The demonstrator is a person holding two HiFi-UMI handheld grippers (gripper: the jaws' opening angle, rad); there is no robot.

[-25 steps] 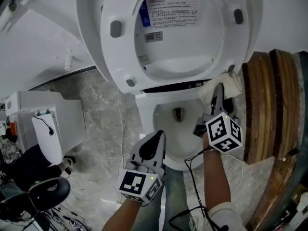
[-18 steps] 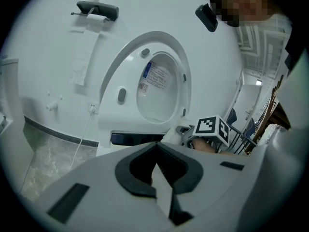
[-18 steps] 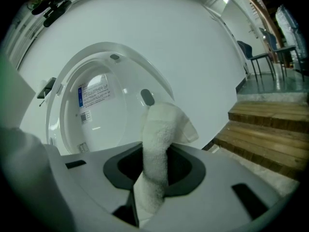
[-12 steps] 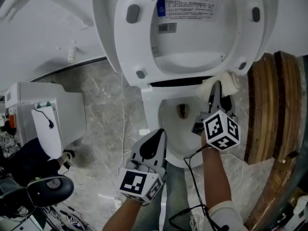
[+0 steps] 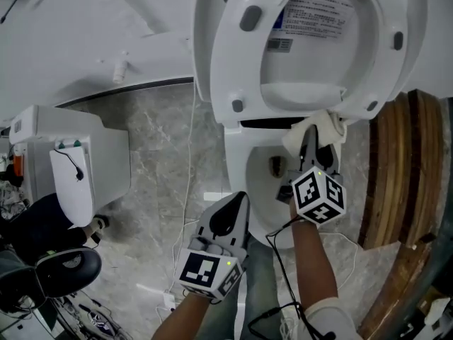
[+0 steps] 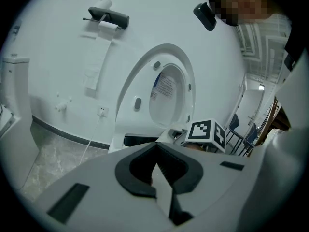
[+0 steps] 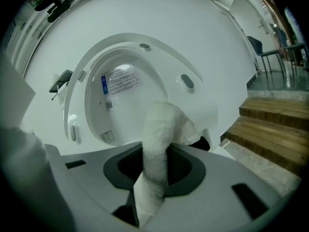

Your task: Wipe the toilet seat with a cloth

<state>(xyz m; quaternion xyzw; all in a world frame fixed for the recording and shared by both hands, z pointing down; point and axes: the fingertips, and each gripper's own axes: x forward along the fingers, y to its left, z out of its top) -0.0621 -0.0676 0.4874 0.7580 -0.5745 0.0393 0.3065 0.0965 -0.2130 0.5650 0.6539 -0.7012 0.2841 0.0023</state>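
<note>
White terry cloth [image 7: 157, 153] is clamped by a narrow fold in the right gripper [image 5: 310, 144], its free end bunched against the lower right edge of the raised toilet seat [image 5: 230, 62] just above the bowl [image 5: 258, 190]. The left gripper [image 5: 233, 207] is idle near the bowl's front, jaws fully together on nothing. Risk: with such a thin pinch, a hard drag along the seat could pull the cloth free into the bowl. Wooden steps [image 5: 396, 161] crowd the right, with a wall cable [image 5: 191, 154] and white cabinet [image 5: 85, 161] on the left.
</note>
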